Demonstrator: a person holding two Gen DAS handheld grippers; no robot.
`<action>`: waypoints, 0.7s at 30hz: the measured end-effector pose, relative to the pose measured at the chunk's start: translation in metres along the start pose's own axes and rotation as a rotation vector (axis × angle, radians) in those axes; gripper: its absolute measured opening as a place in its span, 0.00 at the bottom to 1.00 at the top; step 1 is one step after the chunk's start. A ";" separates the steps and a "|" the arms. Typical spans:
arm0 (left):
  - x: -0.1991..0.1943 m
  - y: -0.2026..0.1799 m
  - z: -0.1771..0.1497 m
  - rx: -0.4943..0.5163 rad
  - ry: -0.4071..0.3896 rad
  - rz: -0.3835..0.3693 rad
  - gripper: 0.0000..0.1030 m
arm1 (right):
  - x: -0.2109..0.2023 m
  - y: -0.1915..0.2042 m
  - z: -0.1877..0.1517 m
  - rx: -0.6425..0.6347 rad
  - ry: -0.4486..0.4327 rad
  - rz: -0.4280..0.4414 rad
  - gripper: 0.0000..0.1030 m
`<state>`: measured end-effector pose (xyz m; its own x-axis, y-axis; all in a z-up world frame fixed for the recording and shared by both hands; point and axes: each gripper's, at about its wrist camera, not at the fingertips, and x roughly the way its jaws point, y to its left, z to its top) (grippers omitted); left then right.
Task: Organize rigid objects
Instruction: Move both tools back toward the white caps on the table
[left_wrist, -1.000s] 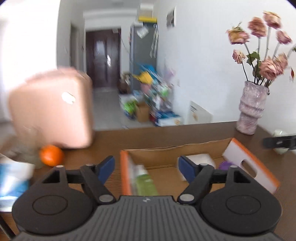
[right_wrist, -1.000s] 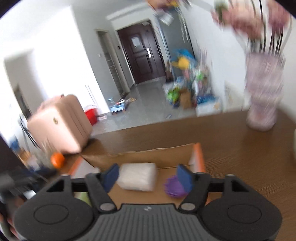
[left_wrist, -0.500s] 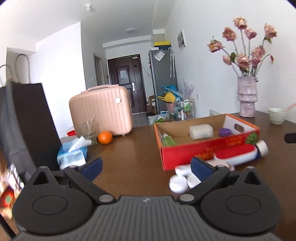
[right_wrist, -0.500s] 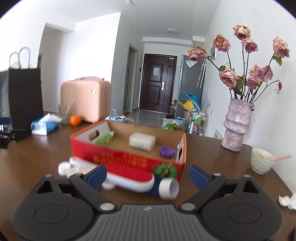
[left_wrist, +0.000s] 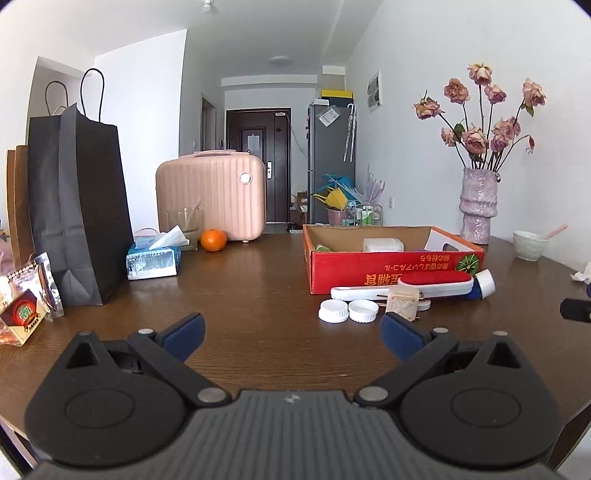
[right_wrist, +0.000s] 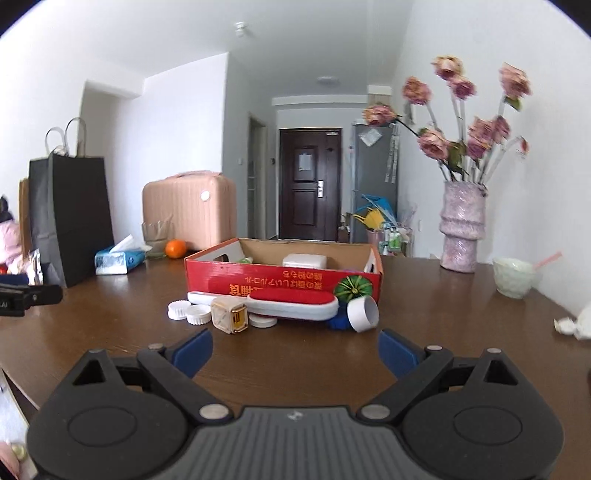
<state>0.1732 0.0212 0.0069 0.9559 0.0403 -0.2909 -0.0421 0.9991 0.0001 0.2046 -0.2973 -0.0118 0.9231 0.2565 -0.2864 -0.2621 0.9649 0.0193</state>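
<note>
Brown worktop (left_wrist: 258, 295) carries a red box (left_wrist: 388, 266) near its far edge; left tool (left_wrist: 291, 332) and right tool (right_wrist: 295, 349) have just been opening, both wide and empty

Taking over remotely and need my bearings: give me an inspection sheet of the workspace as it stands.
Surface: brown wooden table, dry.
Job's things: red cardboard box holding a white block; in front of it on the table lie a red-and-white brush, two white caps, a beige cube and a white-and-blue tube.
Clutter: black paper bag, tissue pack, orange, glass, pink case, vase of roses, bowl.
Grippers: left gripper and right gripper open, empty, jaws just widened.
Cables: nothing seen.
Surroundings: hallway, dark door, fridge.
</note>
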 end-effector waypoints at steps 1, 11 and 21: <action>-0.002 0.000 0.000 -0.002 -0.002 -0.005 1.00 | -0.003 -0.001 -0.002 0.017 0.001 -0.006 0.97; -0.015 -0.022 -0.008 0.120 -0.056 -0.005 1.00 | -0.004 -0.007 -0.015 0.110 0.058 0.017 1.00; 0.006 -0.024 -0.013 0.093 0.013 -0.016 1.00 | 0.004 -0.012 -0.017 0.154 0.096 -0.069 1.00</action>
<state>0.1763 -0.0030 -0.0070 0.9523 0.0244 -0.3040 0.0014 0.9964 0.0842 0.2063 -0.3085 -0.0297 0.9044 0.1895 -0.3822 -0.1459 0.9793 0.1402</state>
